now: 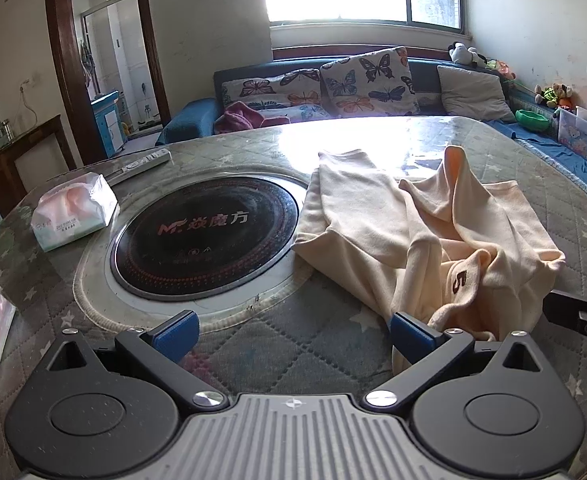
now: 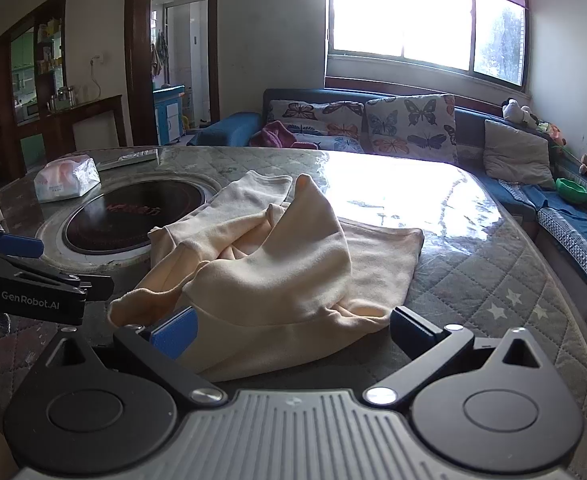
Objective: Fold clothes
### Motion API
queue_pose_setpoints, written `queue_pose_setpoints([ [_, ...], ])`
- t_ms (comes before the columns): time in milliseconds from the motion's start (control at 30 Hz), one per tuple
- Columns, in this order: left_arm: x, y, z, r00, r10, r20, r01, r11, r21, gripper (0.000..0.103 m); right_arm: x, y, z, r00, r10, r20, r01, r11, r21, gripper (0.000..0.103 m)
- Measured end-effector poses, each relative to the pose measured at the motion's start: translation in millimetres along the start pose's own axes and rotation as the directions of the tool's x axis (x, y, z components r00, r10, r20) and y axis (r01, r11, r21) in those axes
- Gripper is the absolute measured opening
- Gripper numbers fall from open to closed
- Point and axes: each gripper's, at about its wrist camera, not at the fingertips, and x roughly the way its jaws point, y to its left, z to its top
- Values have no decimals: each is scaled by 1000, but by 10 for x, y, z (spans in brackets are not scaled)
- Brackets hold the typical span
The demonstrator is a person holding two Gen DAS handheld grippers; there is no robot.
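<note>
1. Quilted grey cover with star prints lies over the table [image 1: 277, 344], under a glossy clear sheet; a black round cooktop [image 1: 207, 236] is set in its middle.
2. Behind it stand a blue sofa [image 2: 493, 120] with butterfly cushions [image 2: 411, 128] and a bright window [image 2: 425, 20].
3. Left of the cooktop sits a tissue pack [image 1: 73, 210]; a remote [image 1: 145, 162] lies beyond it.
4. Crumpled on the table beside the cooktop is a cream garment [image 1: 425, 236].
5. Both the left gripper [image 1: 293, 334] and the right gripper [image 2: 293, 332] are spread wide, holding nothing; the right one's fingers flank the garment's near edge.
6. On the sofa's far end a clear bin [image 1: 581, 134] holds something I cannot make out.

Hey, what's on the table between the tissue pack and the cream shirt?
The round black cooktop lies between the tissue pack and the cream shirt, clearest in the left wrist view.
</note>
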Motion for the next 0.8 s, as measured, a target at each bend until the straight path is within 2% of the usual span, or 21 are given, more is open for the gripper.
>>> queue_pose_setpoints([
  [800, 158, -48, 85, 1000, -16, -23, 16, 1000, 6, 103, 218, -57, 62, 999, -15, -45, 16, 1000, 12, 103],
])
